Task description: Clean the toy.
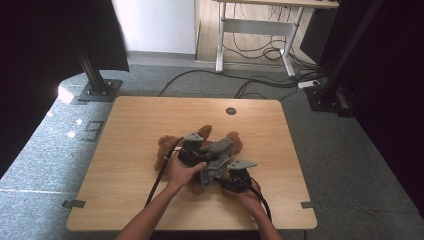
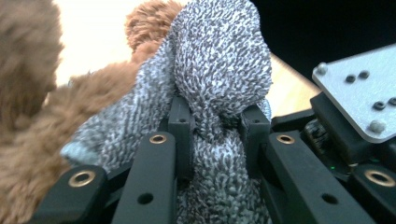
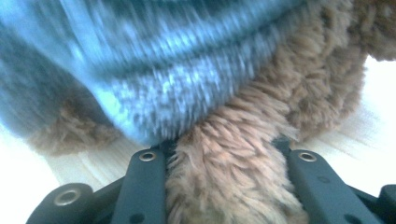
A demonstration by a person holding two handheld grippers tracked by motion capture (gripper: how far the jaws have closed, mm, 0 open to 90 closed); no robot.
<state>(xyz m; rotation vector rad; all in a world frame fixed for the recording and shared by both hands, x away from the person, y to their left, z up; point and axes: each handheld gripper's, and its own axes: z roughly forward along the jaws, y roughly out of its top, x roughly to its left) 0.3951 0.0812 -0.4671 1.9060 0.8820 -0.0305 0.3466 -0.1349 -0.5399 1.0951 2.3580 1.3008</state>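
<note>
Left gripper [image 2: 217, 123] pinches a fold of grey cloth [image 2: 219, 60], brown plush toy [image 2: 32, 140] beside it.

- We see a brown plush bear [image 1: 167, 145] on a light wood-grain table [image 1: 125, 150].
- Our left gripper [image 2: 217, 123] has black jaws with brass-coloured rivets; they pinch a knit cloth [image 2: 219, 60] speckled grey and white.
- Beside it sits a pale grey plate [image 2: 362, 91] dotted with dark screws.
- Our right gripper [image 3: 224, 154], also black, closes on tan-brown fur; above it the cloth reads blue-grey and blurred.
- From above, black cables [image 1: 162, 172] trail over the wood, and the floor [image 1: 350, 150] is grey-green carpet.
</note>
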